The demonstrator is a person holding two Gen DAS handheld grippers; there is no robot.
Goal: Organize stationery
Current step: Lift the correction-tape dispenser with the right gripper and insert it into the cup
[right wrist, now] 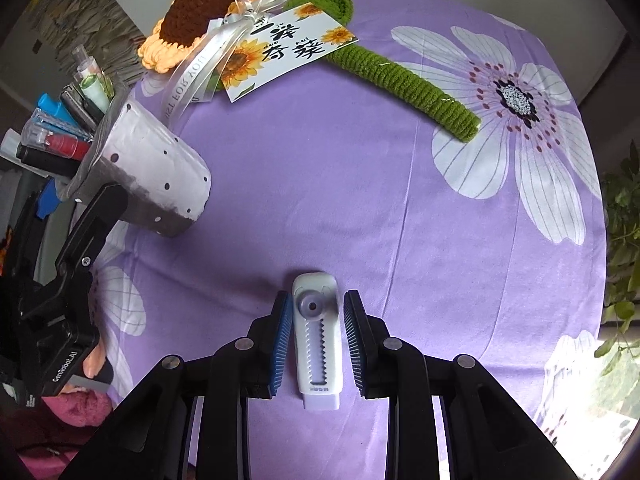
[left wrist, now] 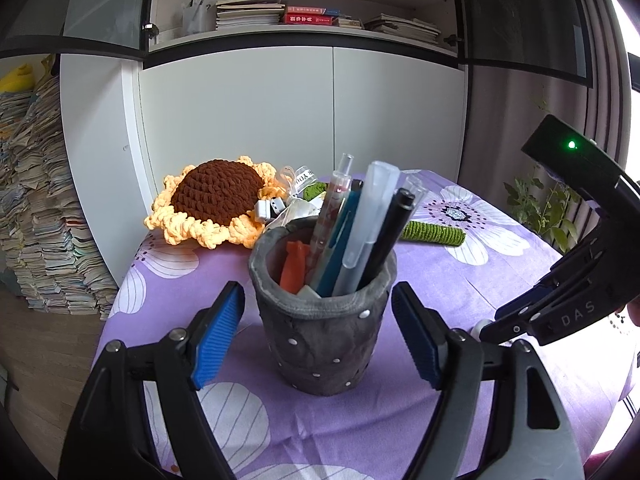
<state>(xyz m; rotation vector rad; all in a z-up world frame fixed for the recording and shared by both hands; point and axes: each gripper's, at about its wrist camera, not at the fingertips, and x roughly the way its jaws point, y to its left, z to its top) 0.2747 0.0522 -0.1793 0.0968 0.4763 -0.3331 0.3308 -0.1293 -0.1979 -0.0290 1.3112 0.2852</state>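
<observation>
A grey studded pen holder (left wrist: 324, 328) full of several pens (left wrist: 360, 232) stands on the purple flowered tablecloth (left wrist: 460, 272). My left gripper (left wrist: 318, 300) is open, its blue pads on either side of the holder, not touching it. In the right wrist view a white slide eraser (right wrist: 318, 336) lies flat on the cloth. My right gripper (right wrist: 316, 312) is open with its pads close on both sides of the eraser. The pen holder (right wrist: 156, 176) shows at the left there, with the left gripper's body beside it.
A crocheted sunflower (left wrist: 216, 200) with a green stem (right wrist: 400, 76), a ribbon and a greeting card (right wrist: 280, 52) lies at the far side of the table. White cabinets and bookshelves stand behind. Stacked books are on the floor at left; a plant (left wrist: 540, 208) stands at right.
</observation>
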